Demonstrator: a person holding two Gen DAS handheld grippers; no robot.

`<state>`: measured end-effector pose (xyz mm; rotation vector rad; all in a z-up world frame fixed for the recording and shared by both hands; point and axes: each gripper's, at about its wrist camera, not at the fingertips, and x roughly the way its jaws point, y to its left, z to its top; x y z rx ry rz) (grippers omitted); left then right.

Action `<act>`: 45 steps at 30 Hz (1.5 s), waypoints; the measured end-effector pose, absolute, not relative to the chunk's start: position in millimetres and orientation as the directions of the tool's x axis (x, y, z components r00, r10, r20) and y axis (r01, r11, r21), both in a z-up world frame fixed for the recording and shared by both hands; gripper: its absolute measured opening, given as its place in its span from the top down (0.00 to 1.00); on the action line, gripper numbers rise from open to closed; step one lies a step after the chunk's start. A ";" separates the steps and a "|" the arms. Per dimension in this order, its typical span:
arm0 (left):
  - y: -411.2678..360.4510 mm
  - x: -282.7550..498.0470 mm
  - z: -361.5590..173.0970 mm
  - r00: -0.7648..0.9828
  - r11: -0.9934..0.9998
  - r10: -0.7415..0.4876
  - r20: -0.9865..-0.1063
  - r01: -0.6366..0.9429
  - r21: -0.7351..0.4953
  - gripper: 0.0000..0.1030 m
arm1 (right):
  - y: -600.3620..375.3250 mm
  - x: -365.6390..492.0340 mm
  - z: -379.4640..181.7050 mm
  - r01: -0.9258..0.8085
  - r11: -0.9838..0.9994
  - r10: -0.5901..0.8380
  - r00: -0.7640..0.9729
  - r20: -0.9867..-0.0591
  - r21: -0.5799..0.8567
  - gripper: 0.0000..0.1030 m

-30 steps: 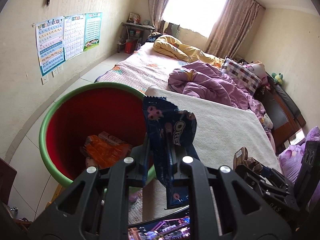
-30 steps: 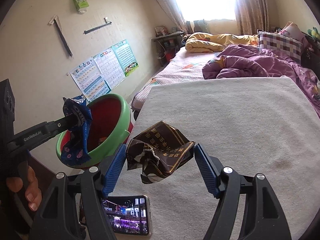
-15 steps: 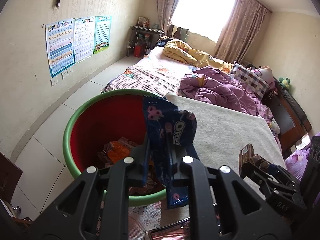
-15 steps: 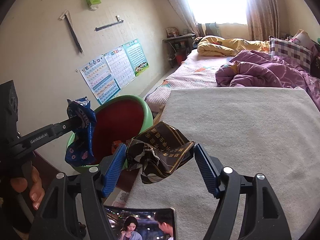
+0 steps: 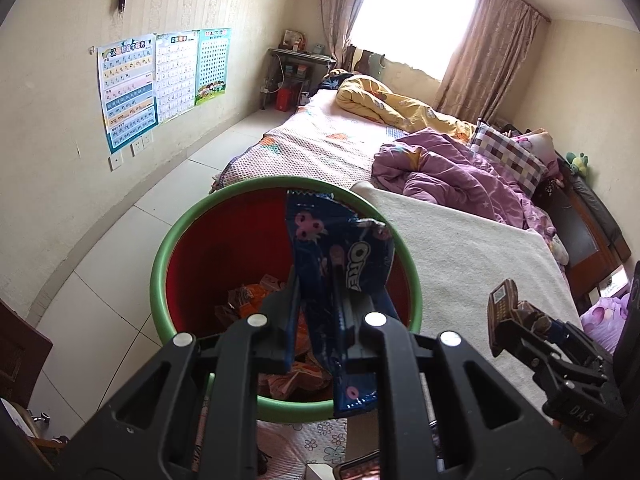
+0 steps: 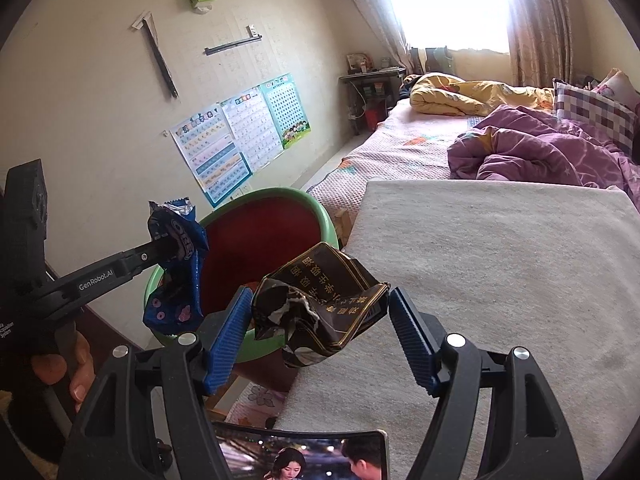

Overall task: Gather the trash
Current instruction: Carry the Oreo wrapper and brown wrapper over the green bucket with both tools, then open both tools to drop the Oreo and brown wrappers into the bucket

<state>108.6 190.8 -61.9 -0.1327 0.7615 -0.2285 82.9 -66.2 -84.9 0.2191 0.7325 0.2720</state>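
My left gripper (image 5: 320, 300) is shut on a blue Oreo wrapper (image 5: 340, 264) and holds it over the near rim of a green bin with a red inside (image 5: 224, 248); orange wrappers (image 5: 256, 294) lie in the bin. In the right wrist view the left gripper (image 6: 176, 246) holds the Oreo wrapper (image 6: 176, 276) at the bin's left rim (image 6: 308, 204). My right gripper (image 6: 320, 320) is shut on a crumpled dark brown and gold packet (image 6: 324, 304), held just right of the bin above the grey-white mat edge (image 6: 500, 280). It also shows in the left wrist view (image 5: 504, 316).
A phone (image 6: 300, 456) playing video lies on the mat's near edge. A bed with a purple quilt (image 5: 452, 168) and yellow quilt (image 5: 384, 100) lies beyond. Tiled floor (image 5: 120, 248) and a postered wall (image 5: 160, 80) lie left of the bin.
Both grippers moved toward the bin with their trash; the bin now sits more centred and nearer under the Oreo wrapper, showing more of its contents.
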 end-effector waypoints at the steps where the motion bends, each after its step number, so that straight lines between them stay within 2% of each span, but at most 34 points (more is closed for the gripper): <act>1: 191.8 109.3 -62.8 0.699 0.967 -0.252 -0.670 0.158 -0.199 0.86 | -65.3 83.7 -84.5 -0.170 0.942 0.320 0.711 -0.625 0.290 0.34; 24: 189.2 119.3 -63.7 0.700 0.971 -0.239 -0.673 0.173 -0.166 0.86 | -46.4 96.8 -76.4 -0.230 0.932 0.358 0.716 -0.599 0.282 0.34; 45: 188.2 140.1 -75.8 0.676 0.971 -0.238 -0.697 0.176 -0.161 0.86 | -29.5 123.5 -71.3 -0.270 0.917 0.397 0.681 -0.615 0.293 0.34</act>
